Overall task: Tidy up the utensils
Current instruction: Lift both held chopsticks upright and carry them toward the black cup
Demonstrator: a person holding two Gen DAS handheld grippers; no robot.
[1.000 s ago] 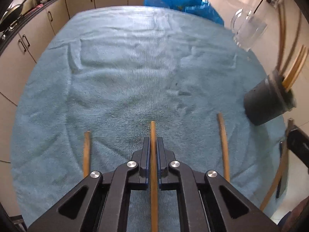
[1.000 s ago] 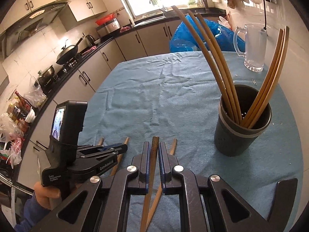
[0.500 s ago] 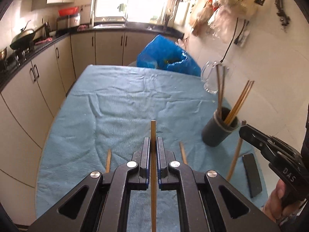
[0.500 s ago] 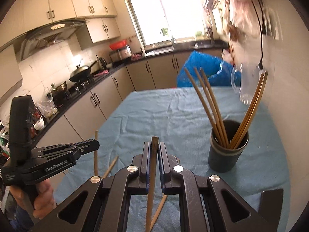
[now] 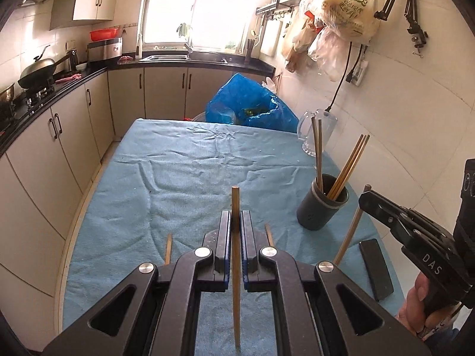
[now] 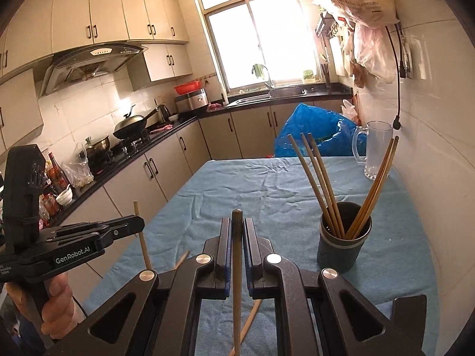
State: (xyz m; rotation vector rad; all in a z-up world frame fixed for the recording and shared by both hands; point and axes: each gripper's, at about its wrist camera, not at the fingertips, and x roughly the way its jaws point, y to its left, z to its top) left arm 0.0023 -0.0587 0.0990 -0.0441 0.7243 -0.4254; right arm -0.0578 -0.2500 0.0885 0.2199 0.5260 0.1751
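Both grippers, left (image 5: pixel 234 225) and right (image 6: pixel 237 231), have lifted clear of blue-towelled tabletop (image 5: pixel 190 178), jaws pinching one wooden chopstick (image 5: pixel 235 255) each; dark cylindrical holder (image 6: pixel 341 246) next.

Both grippers, left gripper (image 5: pixel 235 222) and right gripper (image 6: pixel 237 231), with their chopsticks, now higher above the towel (image 5: pixel 190 172).

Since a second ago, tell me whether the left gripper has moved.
Yes. The left gripper, shut on a chopstick, has risen: the cloth filled its view before, and now the window shows.
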